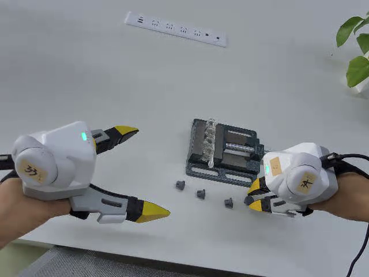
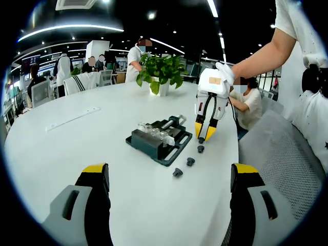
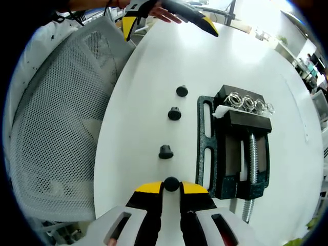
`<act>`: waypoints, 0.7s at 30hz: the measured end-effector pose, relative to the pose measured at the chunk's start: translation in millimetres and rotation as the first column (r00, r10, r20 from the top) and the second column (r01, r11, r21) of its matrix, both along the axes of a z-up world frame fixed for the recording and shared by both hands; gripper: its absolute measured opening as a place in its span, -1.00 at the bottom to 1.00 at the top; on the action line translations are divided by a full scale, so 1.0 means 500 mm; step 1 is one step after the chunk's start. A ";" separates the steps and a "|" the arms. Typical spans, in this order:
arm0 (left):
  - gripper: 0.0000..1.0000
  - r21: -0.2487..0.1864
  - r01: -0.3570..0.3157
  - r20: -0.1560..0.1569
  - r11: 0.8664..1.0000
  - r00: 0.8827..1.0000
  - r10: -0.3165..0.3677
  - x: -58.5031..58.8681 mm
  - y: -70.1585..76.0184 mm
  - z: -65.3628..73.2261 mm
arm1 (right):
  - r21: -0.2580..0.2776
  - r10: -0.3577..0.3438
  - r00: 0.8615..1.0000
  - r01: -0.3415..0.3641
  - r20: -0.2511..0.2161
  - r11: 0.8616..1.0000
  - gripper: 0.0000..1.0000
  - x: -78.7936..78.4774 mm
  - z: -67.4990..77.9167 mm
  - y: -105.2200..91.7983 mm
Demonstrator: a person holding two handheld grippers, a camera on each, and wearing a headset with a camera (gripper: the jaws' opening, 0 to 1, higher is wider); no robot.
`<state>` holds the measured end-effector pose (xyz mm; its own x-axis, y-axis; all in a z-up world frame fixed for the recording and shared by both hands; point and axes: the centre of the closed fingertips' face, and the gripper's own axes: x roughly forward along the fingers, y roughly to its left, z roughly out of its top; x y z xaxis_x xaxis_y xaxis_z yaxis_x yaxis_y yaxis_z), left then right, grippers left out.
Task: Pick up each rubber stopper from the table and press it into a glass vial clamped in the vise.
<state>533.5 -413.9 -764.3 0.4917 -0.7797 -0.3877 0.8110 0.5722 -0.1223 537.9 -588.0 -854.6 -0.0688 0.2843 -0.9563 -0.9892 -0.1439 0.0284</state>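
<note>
R gripper point(image 3: 171, 188) pinches stopper point(image 3: 171, 182) at tip ends; L gripper point(image 1: 151, 171) jaws spread wide. Your grip's shallow: stopper may tilt at vial point(image 3: 234, 99) mouth, pop out.

Three dark stoppers point(image 1: 200, 194) beside upright clamped vials point(image 1: 210, 141)

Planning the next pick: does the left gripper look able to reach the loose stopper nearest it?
Probably yes. The left gripper is open, with bare table between it and the nearest stopper; the vise stands farther back, and the right gripper, shut on another stopper, is well to the side.
</note>
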 end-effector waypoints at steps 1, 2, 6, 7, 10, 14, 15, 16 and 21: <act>0.97 0.000 0.001 -0.001 1.000 1.000 -0.001 0.000 0.000 0.000 | -0.001 0.000 1.000 0.000 0.000 1.000 -0.84 0.000 0.000 0.000; 0.97 0.001 0.001 0.000 1.000 1.000 -0.001 -0.001 0.000 0.000 | -0.001 0.001 1.000 -0.001 0.001 1.000 -0.84 0.000 0.000 0.000; 0.97 0.001 0.002 -0.001 1.000 1.000 -0.002 0.000 0.002 -0.002 | -0.003 0.005 1.000 -0.005 0.005 1.000 -0.85 0.000 0.001 0.000; 0.97 0.002 0.003 -0.001 1.000 1.000 -0.003 -0.001 0.002 -0.003 | -0.003 0.006 1.000 -0.006 0.005 1.000 -0.85 0.000 0.001 0.000; 0.97 0.004 0.004 -0.001 1.000 1.000 -0.004 -0.001 0.003 -0.005 | -0.004 0.004 1.000 -0.004 0.005 1.000 -0.85 0.000 0.000 -0.001; 0.97 0.006 0.008 -0.004 1.000 1.000 -0.008 -0.001 0.005 -0.009 | 0.008 -0.005 1.000 0.005 0.004 1.000 -0.86 0.002 0.006 0.003; 0.97 0.006 0.008 -0.003 1.000 1.000 -0.008 -0.001 0.006 -0.010 | 0.009 -0.006 1.000 0.006 0.005 1.000 -0.86 0.002 0.009 0.003; 0.97 0.007 0.009 -0.003 1.000 1.000 -0.009 -0.001 0.006 -0.010 | 0.010 -0.007 1.000 0.007 0.005 1.000 -0.86 0.003 0.010 0.004; 0.97 0.012 0.015 -0.001 1.000 1.000 -0.015 -0.002 0.005 -0.012 | 0.023 -0.027 1.000 0.027 -0.012 0.999 -0.87 0.003 0.032 0.014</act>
